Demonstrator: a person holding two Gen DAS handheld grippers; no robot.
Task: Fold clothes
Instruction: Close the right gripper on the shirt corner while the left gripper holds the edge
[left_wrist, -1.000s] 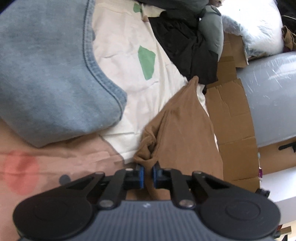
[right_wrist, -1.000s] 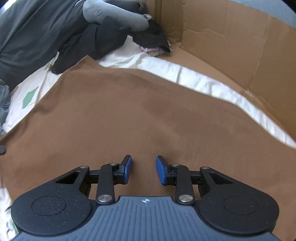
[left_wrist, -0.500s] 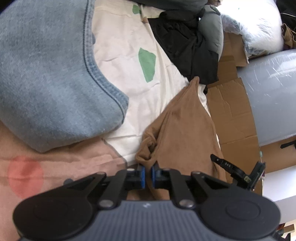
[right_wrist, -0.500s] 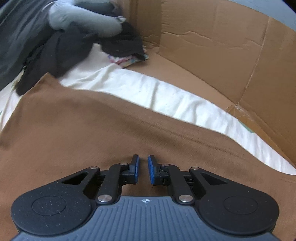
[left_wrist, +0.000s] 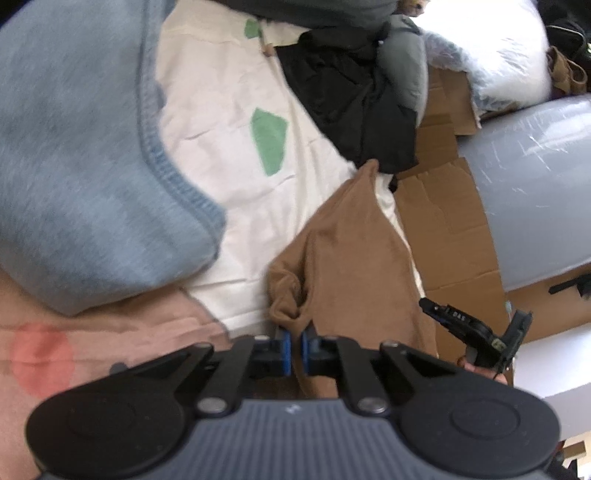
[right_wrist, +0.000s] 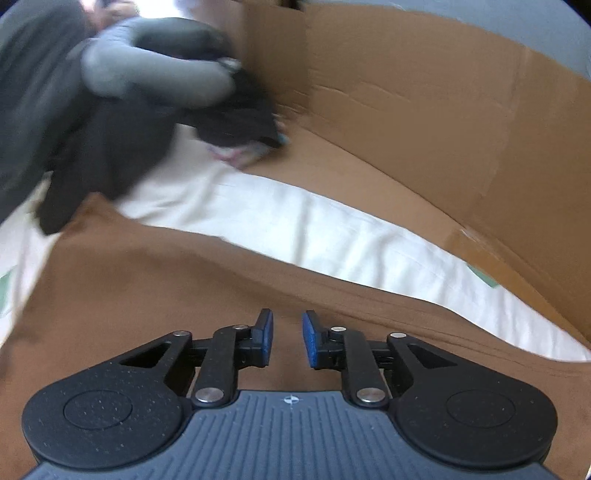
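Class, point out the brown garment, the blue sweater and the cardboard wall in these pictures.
brown garment (left_wrist: 354, 258): left wrist view, middle of the cloth.
blue sweater (left_wrist: 74, 166): left wrist view, broad body of it.
cardboard wall (right_wrist: 424, 122): right wrist view, flat upright panel.

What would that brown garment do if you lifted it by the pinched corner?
The brown garment would probably hang limp: it bunches into soft folds where the left gripper is shut on it. It looks thin, so likely light. Its matte weave suggests it would not slip easily from the pads.
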